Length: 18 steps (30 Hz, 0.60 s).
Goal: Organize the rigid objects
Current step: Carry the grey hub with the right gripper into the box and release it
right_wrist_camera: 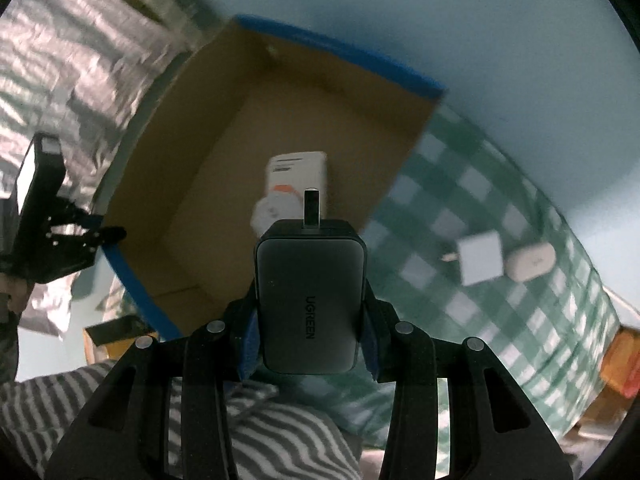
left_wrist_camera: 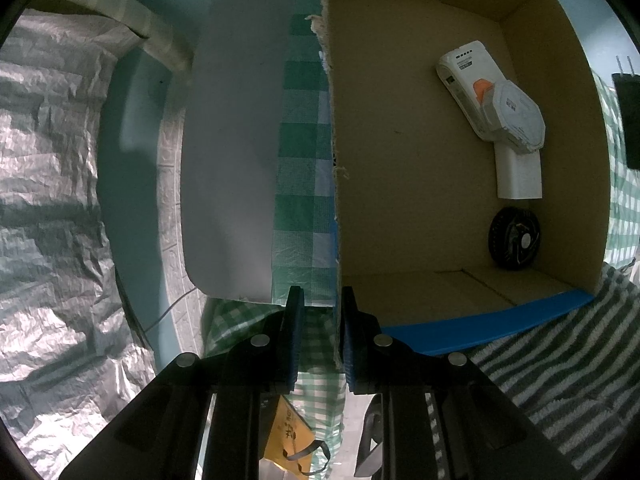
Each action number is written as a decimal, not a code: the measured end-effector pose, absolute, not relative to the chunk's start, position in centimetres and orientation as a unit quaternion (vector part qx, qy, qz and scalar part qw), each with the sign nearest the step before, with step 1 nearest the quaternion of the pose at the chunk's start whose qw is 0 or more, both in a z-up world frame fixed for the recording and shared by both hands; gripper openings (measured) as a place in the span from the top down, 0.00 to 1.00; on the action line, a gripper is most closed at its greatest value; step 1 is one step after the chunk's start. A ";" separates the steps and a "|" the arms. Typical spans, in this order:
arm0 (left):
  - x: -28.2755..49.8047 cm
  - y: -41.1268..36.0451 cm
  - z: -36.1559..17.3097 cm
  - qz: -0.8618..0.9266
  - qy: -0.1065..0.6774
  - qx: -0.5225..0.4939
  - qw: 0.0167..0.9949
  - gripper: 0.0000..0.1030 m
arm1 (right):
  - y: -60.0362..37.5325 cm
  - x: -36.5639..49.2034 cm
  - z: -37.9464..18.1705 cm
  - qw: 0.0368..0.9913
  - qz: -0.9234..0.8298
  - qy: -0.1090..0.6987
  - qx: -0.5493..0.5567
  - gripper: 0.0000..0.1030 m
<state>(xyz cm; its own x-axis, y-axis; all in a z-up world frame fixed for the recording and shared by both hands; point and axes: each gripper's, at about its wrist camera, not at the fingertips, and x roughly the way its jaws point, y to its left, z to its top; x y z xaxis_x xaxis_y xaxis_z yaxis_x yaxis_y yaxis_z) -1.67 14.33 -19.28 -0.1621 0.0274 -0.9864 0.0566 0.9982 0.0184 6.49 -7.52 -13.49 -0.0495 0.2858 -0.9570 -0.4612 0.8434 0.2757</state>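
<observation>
a: so the right gripper (right_wrist_camera: 310, 316) has the dark grey charger (right_wrist_camera: 310, 300) pinched across its sides, prongs pointing away from the camera, and it's up in the air near the front edge of the cardboard box (right_wrist_camera: 224, 184). jaws only as wide as the charger body. whole right wrist view is smeared, so i'd guess it's mid swing.

b: yeah that's my worry. smooth plastic held on two narrow faces plus a fast swing, it could twist or slide out and land on the green checked cloth (right_wrist_camera: 500, 248) instead of in the box.

a: what's the left one doing?

b: left gripper (left_wrist_camera: 320, 336) is clamped nearly all the way shut on the ragged side wall (left_wrist_camera: 334, 200) of the box, pointing straight down. looks like it's just steadying it. if that torn edge crumples or slips free, the box could shift right as the charger comes in.

a: inside there's already a white device with an orange patch (left_wrist_camera: 468, 80), a white hexagon-ish pack (left_wrist_camera: 516, 116) lying on top of it, and a black round thing (left_wrist_camera: 514, 238), all over on the far side from the pinched wall. dropping from height could knock the charger onto them prongs first.

b: i'd aim for the bare cardboard on the near side and let go low. also still a white cube plug (right_wrist_camera: 480, 258) and a white oval case (right_wrist_camera: 530, 260) sitting just beside each other out on the cloth, so the job isn't done yet.
</observation>
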 end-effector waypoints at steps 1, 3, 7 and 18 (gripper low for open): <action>-1.7 14.3 -19.3 -0.011 0.762 0.028 0.646 0.83 | -7.0 6.3 -13.6 0.684 0.276 0.672 -0.069 0.60; -1.7 14.3 -19.3 -0.011 0.763 0.028 0.646 0.83 | -6.2 6.0 -14.0 0.680 0.282 0.672 -0.078 0.60; -1.6 14.2 -19.3 -0.013 0.763 0.031 0.645 0.83 | -4.6 5.0 -14.7 0.671 0.293 0.674 -0.098 0.60; -1.6 14.0 -19.3 -0.013 0.763 0.030 0.646 0.83 | -2.5 2.7 -17.9 0.638 0.305 0.695 -0.129 0.60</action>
<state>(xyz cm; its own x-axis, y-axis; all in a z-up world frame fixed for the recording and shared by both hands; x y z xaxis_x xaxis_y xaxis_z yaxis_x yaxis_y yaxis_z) -1.58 14.00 -19.35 -0.1638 0.0294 -0.9861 0.0619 0.9979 0.0194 2.70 -2.49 -17.88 -0.1536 0.2098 -0.9656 -0.5689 0.7803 0.2600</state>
